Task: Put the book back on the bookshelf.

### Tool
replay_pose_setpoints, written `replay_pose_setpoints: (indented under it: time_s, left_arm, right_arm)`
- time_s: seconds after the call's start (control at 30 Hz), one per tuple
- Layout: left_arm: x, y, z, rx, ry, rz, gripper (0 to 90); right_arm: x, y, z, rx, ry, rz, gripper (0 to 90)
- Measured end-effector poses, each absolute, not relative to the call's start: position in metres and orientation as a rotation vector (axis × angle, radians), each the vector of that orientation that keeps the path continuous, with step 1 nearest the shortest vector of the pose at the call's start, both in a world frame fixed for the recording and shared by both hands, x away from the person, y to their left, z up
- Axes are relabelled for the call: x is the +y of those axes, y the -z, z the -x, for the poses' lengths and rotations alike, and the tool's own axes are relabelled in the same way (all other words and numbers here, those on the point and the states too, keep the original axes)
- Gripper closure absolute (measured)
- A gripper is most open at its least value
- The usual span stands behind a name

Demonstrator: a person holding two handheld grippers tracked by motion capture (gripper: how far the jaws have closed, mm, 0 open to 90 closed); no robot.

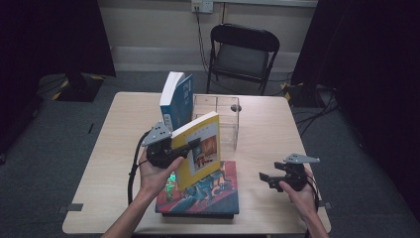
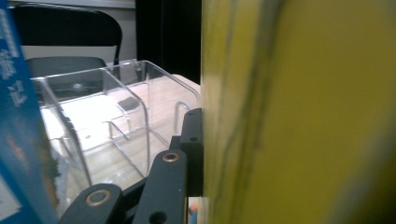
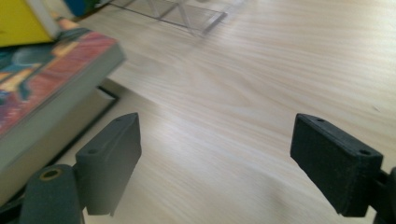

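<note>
My left gripper [image 1: 191, 148] is shut on a yellow book [image 1: 199, 148], holding it upright and tilted above the front middle of the table. In the left gripper view the yellow book [image 2: 299, 112] presses against one black finger [image 2: 192, 140]; the other finger is hidden behind it. A blue book [image 1: 177, 100] stands in the left end of a clear plastic rack [image 1: 224, 119] just beyond, and that rack [image 2: 126, 102] has free slots. My right gripper [image 1: 270, 178] hovers open near the front right, with bare table between its fingertips [image 3: 233, 154].
A book with a colourful cover [image 1: 208, 191] lies flat on a dark book at the table's front edge, seen as a stack [image 3: 42, 93] left of my right gripper. A black folding chair [image 1: 242, 49] stands behind the wooden table [image 1: 267, 134].
</note>
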State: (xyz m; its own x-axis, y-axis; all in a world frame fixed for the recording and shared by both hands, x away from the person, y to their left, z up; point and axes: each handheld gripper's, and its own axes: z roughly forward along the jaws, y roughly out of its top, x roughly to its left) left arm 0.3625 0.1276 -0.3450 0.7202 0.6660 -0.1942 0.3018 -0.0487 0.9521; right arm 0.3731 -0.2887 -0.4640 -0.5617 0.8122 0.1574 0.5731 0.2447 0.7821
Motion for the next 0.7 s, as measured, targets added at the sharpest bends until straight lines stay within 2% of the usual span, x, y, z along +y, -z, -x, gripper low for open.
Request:
replay_pose_setpoints:
  time_s: [0.33,0.7]
  left_arm:
    - [0.135,0.336,-0.379,0.872,-0.413,-1.607,75.7]
    - [0.122,0.329,-0.396,0.893,-0.491,-1.644,75.7]
  right_arm:
    - [-0.293,0.481,-0.378,2.257,-1.106,-1.329,15.5]
    - [-0.289,0.492,-0.378,2.287,-0.943,-1.316,13.9]
